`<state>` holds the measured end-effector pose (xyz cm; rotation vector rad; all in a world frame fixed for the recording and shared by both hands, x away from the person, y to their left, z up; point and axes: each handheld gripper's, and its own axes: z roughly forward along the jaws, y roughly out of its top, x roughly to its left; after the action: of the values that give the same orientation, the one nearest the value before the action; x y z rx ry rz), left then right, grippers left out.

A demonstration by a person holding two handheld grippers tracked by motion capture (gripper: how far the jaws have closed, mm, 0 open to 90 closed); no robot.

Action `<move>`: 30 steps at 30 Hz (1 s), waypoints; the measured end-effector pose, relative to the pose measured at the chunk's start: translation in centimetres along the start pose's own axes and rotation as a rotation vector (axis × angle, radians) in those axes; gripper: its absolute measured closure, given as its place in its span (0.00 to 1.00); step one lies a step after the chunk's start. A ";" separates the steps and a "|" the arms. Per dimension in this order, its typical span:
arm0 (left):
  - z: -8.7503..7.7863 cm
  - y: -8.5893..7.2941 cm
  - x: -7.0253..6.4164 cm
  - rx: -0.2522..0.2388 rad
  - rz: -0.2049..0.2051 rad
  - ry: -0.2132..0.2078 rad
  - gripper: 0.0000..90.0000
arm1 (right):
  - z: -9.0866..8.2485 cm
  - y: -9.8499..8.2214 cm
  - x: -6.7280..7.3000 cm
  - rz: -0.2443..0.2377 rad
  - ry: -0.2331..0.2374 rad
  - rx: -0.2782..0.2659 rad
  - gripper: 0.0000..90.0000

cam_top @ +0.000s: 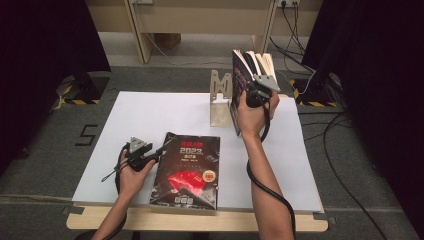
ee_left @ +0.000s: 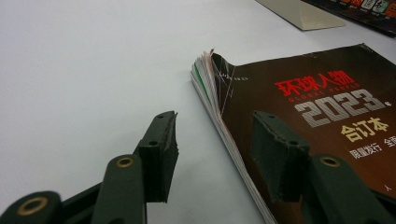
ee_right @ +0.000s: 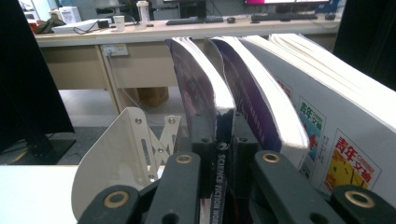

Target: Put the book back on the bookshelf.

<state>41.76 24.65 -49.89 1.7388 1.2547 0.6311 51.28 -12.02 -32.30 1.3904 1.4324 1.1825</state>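
Gripping upright magazine [ee_right: 219,140] spine: right tongs [ee_right: 218,161]; left tongs [ee_left: 215,149] wide astride flat magazine [ee_left: 327,116] edge.

high view: looks down and forward from above the near edge of the white table [cam_top: 150,107] | left gripper view: low, very close to the flat black magazine [ee_left: 327,116], also seen from above | right gripper view: close behind standing books [ee_right: 261,93], facing far

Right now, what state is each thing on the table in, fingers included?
Black magazine: flat, closed, corner curled up.
Left gripper: fingers open, straddling the black magazine's edge.
Right gripper: fingers shut on the thin book.
Thin book: upright, spine clamped.
Standing books: upright, leaning.
Bookend: upright beside the books.
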 end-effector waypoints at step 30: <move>0.0 0.0 -0.1 -0.001 0.009 0.005 0.56 | -4.7 -0.7 -2.1 -0.005 -0.034 0.018 0.79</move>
<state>41.72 24.53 -49.88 1.7437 1.2501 0.6420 46.72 -14.52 -32.00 1.4121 1.4248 1.1398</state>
